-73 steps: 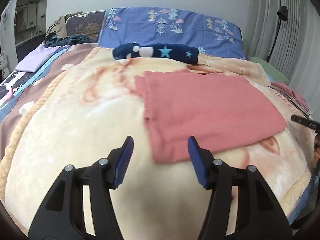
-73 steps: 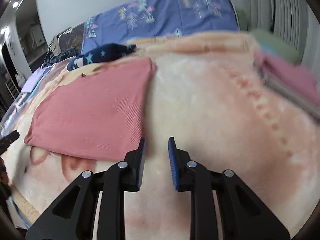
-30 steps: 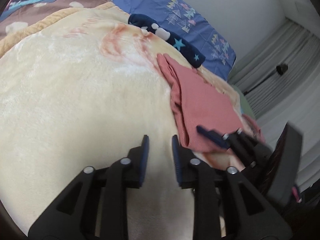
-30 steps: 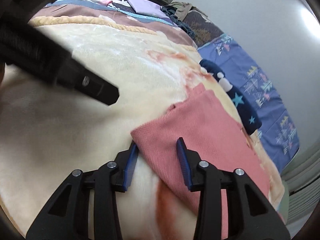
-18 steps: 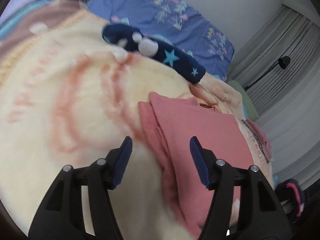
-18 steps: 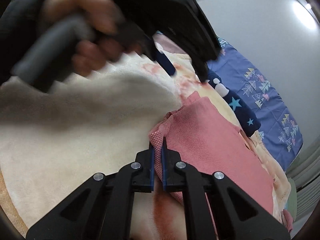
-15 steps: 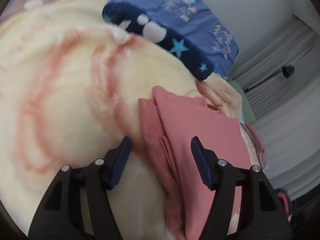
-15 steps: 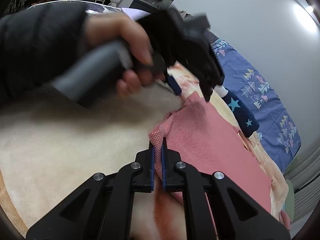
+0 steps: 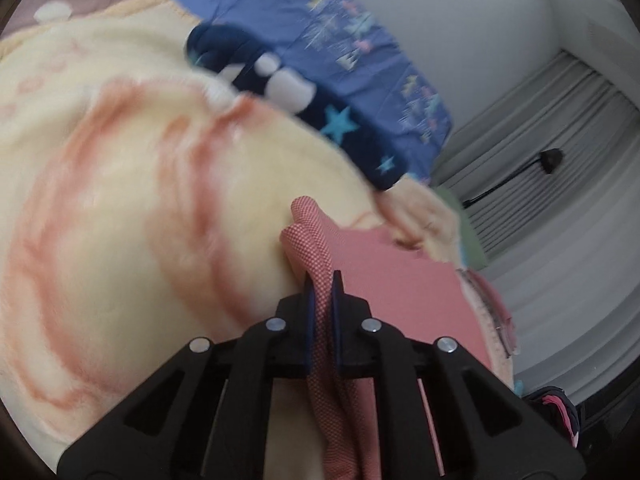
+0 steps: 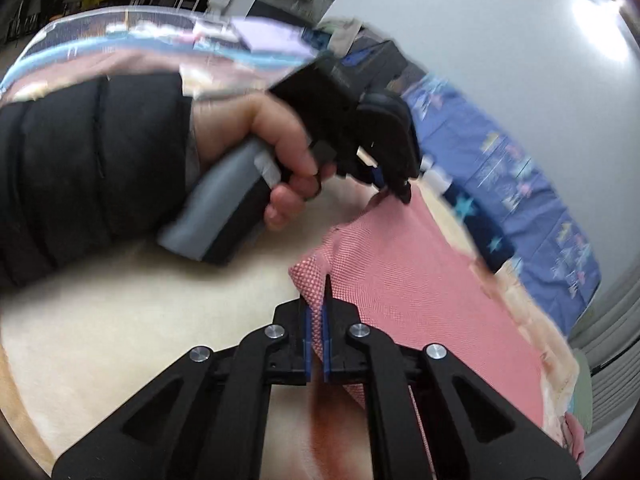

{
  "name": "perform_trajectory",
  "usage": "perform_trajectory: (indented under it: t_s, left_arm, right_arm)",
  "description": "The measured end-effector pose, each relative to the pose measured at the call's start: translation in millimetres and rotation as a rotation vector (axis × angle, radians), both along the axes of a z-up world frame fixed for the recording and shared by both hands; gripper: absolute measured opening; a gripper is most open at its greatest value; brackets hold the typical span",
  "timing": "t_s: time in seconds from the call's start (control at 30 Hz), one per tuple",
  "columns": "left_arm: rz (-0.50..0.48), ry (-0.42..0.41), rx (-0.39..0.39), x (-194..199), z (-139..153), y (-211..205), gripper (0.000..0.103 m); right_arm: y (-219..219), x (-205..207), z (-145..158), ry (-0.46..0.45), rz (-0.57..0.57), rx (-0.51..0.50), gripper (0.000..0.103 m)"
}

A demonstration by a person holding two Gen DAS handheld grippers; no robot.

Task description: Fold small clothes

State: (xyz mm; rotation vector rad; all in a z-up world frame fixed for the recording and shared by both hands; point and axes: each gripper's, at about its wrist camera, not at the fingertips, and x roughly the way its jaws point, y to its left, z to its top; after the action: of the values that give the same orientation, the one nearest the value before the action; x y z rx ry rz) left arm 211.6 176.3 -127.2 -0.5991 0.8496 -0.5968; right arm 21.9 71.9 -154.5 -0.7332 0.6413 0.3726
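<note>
Right wrist view: right gripper (image 10: pixel 316 312) pinches the pink cloth's (image 10: pixel 420 292) near corner; the left gripper (image 9: pixel 320 292), just closed, clamps the far corner. Soft, light, limp; corners suit.

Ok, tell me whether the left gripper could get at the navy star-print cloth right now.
Probably not as it stands: the left gripper is shut on the pink garment, so it is occupied. The navy star-print cloth lies uncovered beyond on the cream blanket.

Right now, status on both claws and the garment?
Left claw just closed on pink garment edge. Right claw clamped on near corner. Nothing blocking.
</note>
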Motion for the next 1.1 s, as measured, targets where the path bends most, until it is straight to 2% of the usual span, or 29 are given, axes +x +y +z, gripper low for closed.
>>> perform_trajectory:
  t_s: [0.1, 0.13, 0.17, 0.27, 0.4, 0.47, 0.67, 0.7, 0.77, 0.93, 0.97, 1.0, 1.03, 1.1]
  left_arm:
    - [0.004, -0.009, -0.003, -3.6, -0.6, 4.8, 0.015]
    - [0.011, -0.011, 0.0, -5.1, -0.9, 7.5, 0.02]
    - [0.008, -0.004, -0.007, -5.8, -2.0, 9.2, 0.029]
    - [-0.021, 0.007, -0.018, -6.0, -4.2, 8.9, 0.034]
    - [-0.083, -0.008, 0.024, -6.8, -1.8, -5.5, 0.047]
    - [-0.097, -0.015, 0.036, -8.3, -1.3, -7.9, 0.049]
    - [-0.103, -0.005, 0.024, -5.8, -4.6, -6.8, 0.049]
    - [-0.103, -0.005, 0.024, -5.9, -4.6, -6.7, 0.049]
    - [-0.104, -0.005, 0.018, -6.1, -4.8, -5.9, 0.049]
    - [-0.1, 0.009, 0.022, -1.7, -6.0, -9.0, 0.046]
    - [-0.093, 0.015, 0.034, 0.0, -6.2, -10.4, 0.042]
    - [-0.077, 0.024, 0.052, 1.6, -6.7, -12.0, 0.024]
    - [-0.078, 0.038, 0.049, 3.1, -7.9, -12.4, 0.016]
    - [-0.065, 0.049, 0.04, 2.7, -5.5, -11.3, 0.013]
  right_arm:
    - [-1.8, -13.2, 1.0, -0.023, 0.023, -0.001, 0.011]
    - [-3.0, -19.1, 3.7, -0.036, 0.036, 0.0, 0.022]
    - [-4.1, -23.7, 5.6, -0.049, 0.046, 0.0, 0.03]
    - [-3.8, -33.6, 1.4, -0.071, 0.052, -0.053, 0.033]
    - [-1.5, -18.1, -8.3, -0.065, 0.009, -0.114, 0.033]
    - [6.1, -16.5, -11.9, -0.095, 0.012, -0.148, 0.034]
    - [22.6, -2.0, -21.1, -0.178, -0.018, -0.193, 0.033]
    - [22.4, 0.1, -21.0, -0.177, -0.028, -0.191, 0.031]
    - [20.1, -1.4, -20.0, -0.171, -0.031, -0.185, 0.02]
    - [17.6, 7.6, -22.6, -0.157, -0.056, -0.181, 0.017]
    - [16.7, 12.5, -23.0, -0.145, -0.062, -0.174, 0.011]
    - [15.8, 15.5, -22.2, -0.134, -0.068, -0.161, 0.009]
    - [13.4, 16.1, -18.3, -0.129, -0.072, -0.137, 0.005]
    - [5.2, 13.2, -4.0, -0.132, -0.072, -0.065, 0.004]
